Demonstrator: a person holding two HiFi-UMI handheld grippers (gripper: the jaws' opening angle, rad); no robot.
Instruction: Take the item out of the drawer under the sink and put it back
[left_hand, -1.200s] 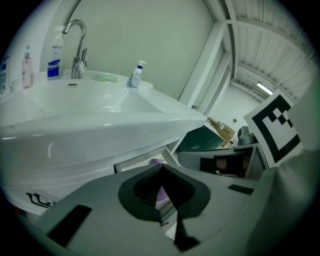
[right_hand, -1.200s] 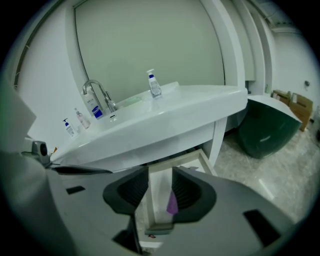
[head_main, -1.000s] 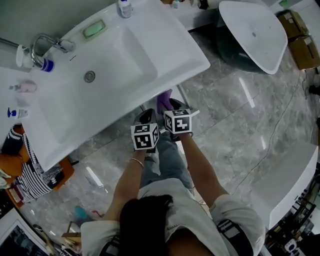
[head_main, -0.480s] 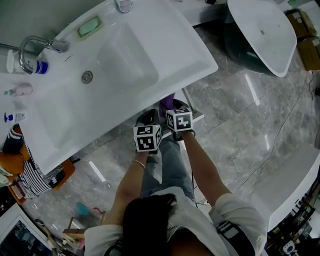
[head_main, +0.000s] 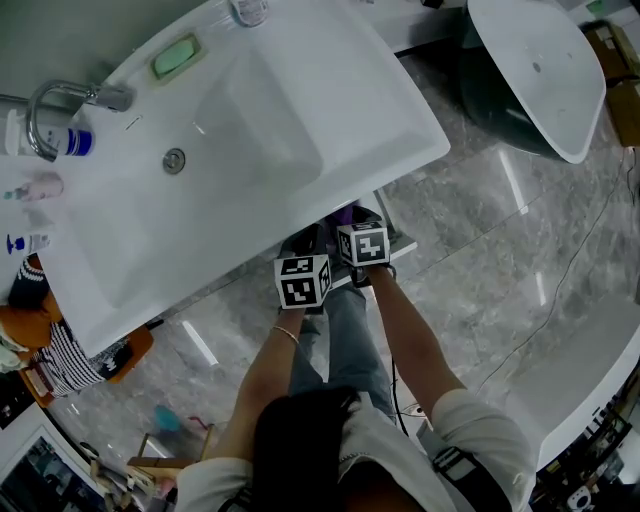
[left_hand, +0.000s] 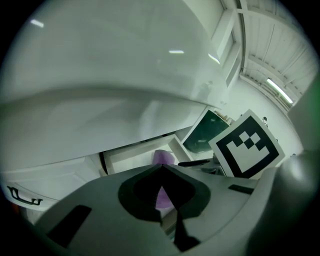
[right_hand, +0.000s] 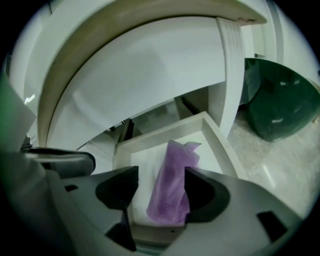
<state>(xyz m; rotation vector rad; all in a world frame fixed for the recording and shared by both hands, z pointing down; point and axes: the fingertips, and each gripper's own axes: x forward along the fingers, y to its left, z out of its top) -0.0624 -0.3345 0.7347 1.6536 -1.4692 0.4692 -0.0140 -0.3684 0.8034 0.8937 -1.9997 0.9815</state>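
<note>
A purple cloth (right_hand: 172, 185) lies in the open white drawer (right_hand: 165, 131) under the sink. My right gripper (right_hand: 161, 192) hangs over the drawer's front, its jaws opening, the cloth between them and loose against the right-hand jaw. In the head view the cloth (head_main: 345, 212) peeps out under the sink edge, ahead of the right gripper (head_main: 357, 218). Just left of it my left gripper (head_main: 300, 243) is shut and empty. The left gripper view shows its jaws (left_hand: 162, 172) meeting, with the cloth (left_hand: 162, 157) and drawer (left_hand: 132, 156) beyond.
The white sink (head_main: 250, 130) overhangs the drawer, with a tap (head_main: 60, 100), green soap (head_main: 178, 55) and bottles (head_main: 35, 187) on it. A second white basin on a dark green base (head_main: 535, 70) stands to the right. The floor (head_main: 480, 260) is glossy grey stone.
Both grippers have moved forward toward the drawer, under the sink edge. Less of the purple cloth shows in the head view than a second ago.
</note>
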